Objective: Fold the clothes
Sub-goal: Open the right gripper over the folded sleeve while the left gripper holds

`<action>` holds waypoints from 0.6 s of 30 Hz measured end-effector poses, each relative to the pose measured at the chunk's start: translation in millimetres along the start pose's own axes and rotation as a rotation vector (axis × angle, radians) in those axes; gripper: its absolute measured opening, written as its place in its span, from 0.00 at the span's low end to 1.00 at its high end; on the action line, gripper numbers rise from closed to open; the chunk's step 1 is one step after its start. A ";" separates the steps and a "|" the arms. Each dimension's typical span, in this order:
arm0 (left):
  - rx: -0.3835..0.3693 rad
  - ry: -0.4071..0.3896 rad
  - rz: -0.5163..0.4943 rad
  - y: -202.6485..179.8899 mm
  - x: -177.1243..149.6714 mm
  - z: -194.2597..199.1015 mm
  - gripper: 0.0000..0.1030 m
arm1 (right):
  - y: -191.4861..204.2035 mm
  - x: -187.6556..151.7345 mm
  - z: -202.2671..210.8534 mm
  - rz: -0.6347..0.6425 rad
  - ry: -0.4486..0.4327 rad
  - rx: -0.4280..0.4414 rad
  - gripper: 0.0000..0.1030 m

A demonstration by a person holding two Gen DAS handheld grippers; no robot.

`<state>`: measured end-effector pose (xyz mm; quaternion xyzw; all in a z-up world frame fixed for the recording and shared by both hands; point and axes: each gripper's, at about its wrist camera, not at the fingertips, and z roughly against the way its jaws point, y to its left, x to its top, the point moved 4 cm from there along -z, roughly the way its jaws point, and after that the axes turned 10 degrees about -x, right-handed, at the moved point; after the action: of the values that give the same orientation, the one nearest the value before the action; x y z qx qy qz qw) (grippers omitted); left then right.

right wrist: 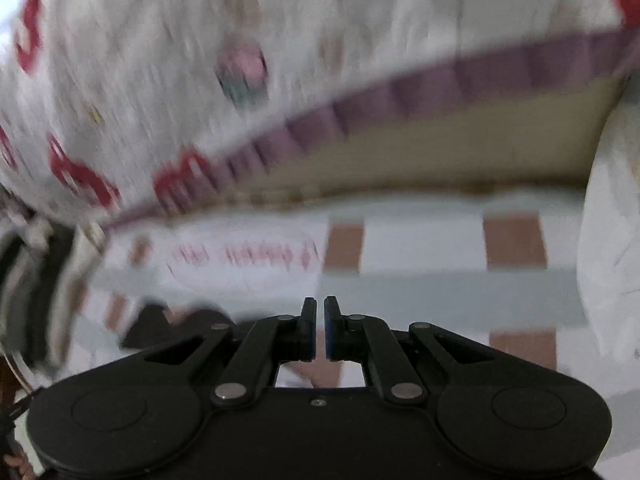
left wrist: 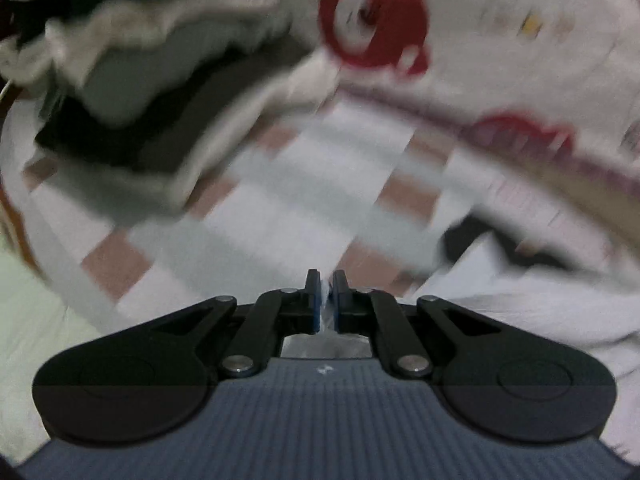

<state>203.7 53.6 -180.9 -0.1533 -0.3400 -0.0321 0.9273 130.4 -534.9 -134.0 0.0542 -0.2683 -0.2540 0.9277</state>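
Observation:
Blur smears both views. In the left wrist view my left gripper is shut on a thin fold of white cloth that shows between its blue pads. That cloth seems to run into a crumpled white garment lying to the right on the checked sheet. In the right wrist view my right gripper hovers over the same checked sheet. Its jaws stand a narrow slit apart with nothing between them. A white garment lies at its right. A white piece with pink lettering lies ahead to its left.
A heap of dark and white clothes lies at the far left of the bed; striped clothes show at the left edge. A white quilt with red bear prints and a purple border lies across the back. A dark item lies near the right gripper.

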 end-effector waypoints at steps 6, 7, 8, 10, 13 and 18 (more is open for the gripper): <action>-0.019 0.073 0.049 8.9 -8.3 -16.8 0.05 | 2.3 -22.8 -13.7 0.143 0.131 0.072 0.53; -0.018 0.078 0.042 7.3 -9.5 -17.4 0.05 | 0.6 -26.9 -13.0 0.167 0.135 0.076 0.54; -0.027 0.088 0.050 6.3 -11.5 -19.6 0.05 | -3.3 -31.5 -13.9 0.175 0.149 0.067 0.54; -0.053 0.115 0.088 6.2 -16.6 -25.5 0.05 | -8.8 -38.1 -17.7 0.180 0.169 0.066 0.54; -0.061 0.126 0.103 7.0 -21.2 -27.6 0.04 | -10.2 -37.1 -27.7 0.157 0.182 0.108 0.54; -0.042 0.144 0.087 4.1 -23.9 -30.3 0.13 | -5.7 -43.3 -52.2 0.168 0.196 0.094 0.54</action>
<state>204.8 47.1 -219.1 -0.1847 -0.2645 -0.0101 0.9465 123.8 -520.1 -200.2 0.0996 -0.1917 -0.1562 0.9638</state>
